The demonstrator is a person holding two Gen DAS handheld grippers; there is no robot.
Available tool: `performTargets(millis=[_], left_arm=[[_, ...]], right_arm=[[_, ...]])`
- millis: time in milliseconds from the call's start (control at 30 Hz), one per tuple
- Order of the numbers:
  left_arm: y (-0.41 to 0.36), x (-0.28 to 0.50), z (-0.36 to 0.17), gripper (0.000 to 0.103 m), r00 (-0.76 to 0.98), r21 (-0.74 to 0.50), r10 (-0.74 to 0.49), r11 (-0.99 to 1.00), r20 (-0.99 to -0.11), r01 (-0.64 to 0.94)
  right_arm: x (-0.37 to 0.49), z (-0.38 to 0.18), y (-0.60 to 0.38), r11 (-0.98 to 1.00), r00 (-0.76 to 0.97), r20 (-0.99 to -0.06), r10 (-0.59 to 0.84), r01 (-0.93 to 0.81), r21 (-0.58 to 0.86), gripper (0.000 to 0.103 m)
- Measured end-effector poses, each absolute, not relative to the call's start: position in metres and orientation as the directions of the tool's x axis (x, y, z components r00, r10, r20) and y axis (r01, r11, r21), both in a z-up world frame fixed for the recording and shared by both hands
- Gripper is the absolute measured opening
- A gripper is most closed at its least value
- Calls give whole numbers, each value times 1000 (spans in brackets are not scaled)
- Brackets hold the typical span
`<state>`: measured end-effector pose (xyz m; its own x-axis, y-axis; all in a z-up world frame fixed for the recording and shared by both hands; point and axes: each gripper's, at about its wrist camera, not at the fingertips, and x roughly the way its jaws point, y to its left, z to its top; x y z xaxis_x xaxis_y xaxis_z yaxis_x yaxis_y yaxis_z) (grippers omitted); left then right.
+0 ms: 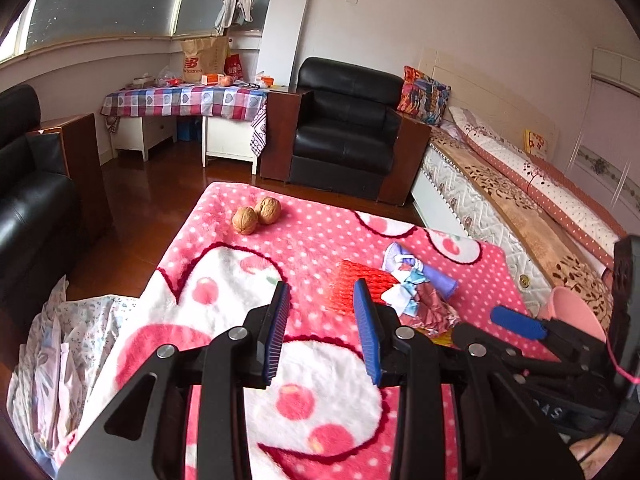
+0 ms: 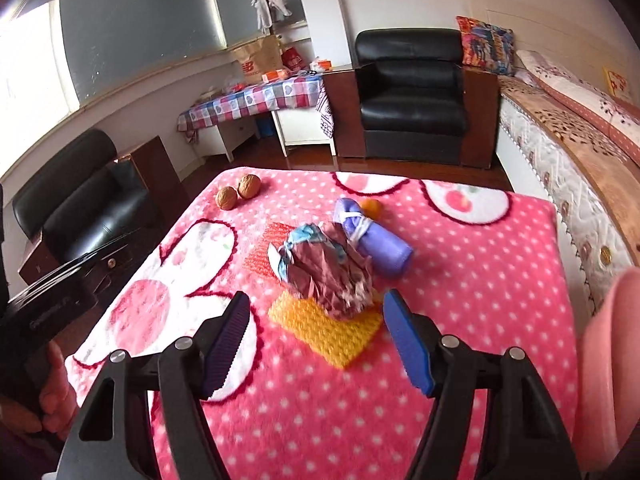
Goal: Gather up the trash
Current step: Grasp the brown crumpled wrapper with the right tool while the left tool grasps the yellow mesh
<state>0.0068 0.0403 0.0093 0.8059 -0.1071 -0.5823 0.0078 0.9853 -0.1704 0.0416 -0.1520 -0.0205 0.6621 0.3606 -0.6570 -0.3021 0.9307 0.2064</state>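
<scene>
A crumpled maroon paper wad with a blue and white scrap sits on an orange mesh pad on the pink dotted blanket. Behind it lie a purple roll tied with white, a red mesh pad and a small orange fruit. My right gripper is open, with the wad just beyond its fingertips and nothing between them. My left gripper is open and empty, hovering left of the red mesh pad, the wad and the purple roll.
Two walnuts rest near the blanket's far left corner. A pink bin stands at the right edge, beside the bed. Black armchairs and a checked table stand beyond. Floral cloth lies at the left.
</scene>
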Motion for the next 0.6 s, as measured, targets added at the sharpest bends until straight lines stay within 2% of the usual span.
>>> performTargets(millis=[367, 400, 433, 467, 600], left_arm=[[36, 50, -17, 33, 725, -198, -160, 980, -670, 33], [37, 53, -20, 33, 715, -208, -170, 977, -678, 35], [38, 57, -23, 33, 703, -223, -182, 974, -687, 35], [38, 60, -25, 33, 697, -233, -190, 972, -692, 33], [39, 68, -34, 33, 672, -255, -215, 966, -709, 40]], right_arm=[[91, -54, -126, 931, 603, -726, 329, -334, 145, 68], [95, -58, -129, 935, 594, -737, 323, -321, 151, 56], [97, -62, -130, 938, 583, -748, 317, -309, 156, 39], [101, -68, -135, 942, 564, -764, 313, -288, 174, 33], [103, -78, -155, 920, 527, -755, 390, -254, 298, 30]])
